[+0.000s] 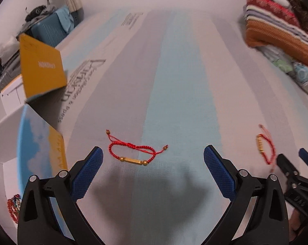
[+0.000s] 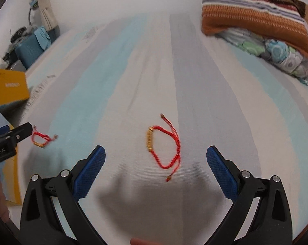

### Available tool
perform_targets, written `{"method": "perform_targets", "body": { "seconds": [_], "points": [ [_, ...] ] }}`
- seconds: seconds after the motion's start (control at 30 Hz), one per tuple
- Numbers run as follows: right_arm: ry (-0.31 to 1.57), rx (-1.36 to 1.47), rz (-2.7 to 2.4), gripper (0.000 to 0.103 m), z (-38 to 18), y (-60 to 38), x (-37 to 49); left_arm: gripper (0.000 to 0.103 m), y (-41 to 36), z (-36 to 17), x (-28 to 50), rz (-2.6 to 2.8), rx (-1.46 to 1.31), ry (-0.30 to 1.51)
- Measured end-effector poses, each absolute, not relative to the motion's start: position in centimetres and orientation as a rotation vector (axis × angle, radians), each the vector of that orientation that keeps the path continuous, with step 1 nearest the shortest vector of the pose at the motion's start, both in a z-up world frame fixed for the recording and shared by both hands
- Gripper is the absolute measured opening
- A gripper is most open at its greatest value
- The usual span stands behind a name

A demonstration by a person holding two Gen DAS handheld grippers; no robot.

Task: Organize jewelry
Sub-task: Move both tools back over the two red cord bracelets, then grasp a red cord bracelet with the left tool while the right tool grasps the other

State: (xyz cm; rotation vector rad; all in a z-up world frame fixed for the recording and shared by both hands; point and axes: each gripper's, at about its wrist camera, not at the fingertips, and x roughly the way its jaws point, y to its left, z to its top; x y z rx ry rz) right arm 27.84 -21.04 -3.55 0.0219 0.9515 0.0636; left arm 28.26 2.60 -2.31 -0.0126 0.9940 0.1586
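A red cord bracelet with a gold bar (image 1: 133, 153) lies flat on the striped bedsheet, just ahead of my left gripper (image 1: 153, 155), which is open and empty. A second red cord bracelet with a gold bead tube (image 2: 164, 147) lies ahead of my right gripper (image 2: 156, 155), also open and empty. Each bracelet also shows at the edge of the other view: the second bracelet in the left wrist view (image 1: 265, 147), the first in the right wrist view (image 2: 40, 138). An open box (image 1: 2, 163) at the left holds beaded bracelets (image 1: 13, 210).
A yellow and blue box lid (image 1: 41, 71) stands at the left edge of the bed. A pile of folded blankets (image 2: 256, 16) sits at the far right. A blue case (image 1: 49, 30) and clutter lie beyond the bed at far left.
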Motion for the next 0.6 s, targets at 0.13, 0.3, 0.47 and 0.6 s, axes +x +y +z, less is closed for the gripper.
{"method": "perform_targets", "body": {
  "seconds": [0.13, 0.3, 0.47, 0.6],
  "points": [
    [0.981, 0.028, 0.065, 0.095, -5.0, -22.0, 29.3, 0.097, 3.2, -4.1, 29.3, 0.175, -0.028, 0.991],
    [1.023, 0.044, 0.073, 0.093, -6.5, -22.3, 30.7, 0.097, 3.8, -5.5, 30.0, 0.197, -0.045, 0.991],
    [1.05, 0.054, 0.069, 0.083, -7.6, -22.2, 31.7, 0.097, 5.3, -8.1, 31.1, 0.248, -0.078, 1.031],
    [1.076, 0.066, 0.069, 0.07, -8.5, -22.3, 32.3, 0.096, 5.9, -9.3, 31.8, 0.263, -0.088, 1.049]
  ]
}}
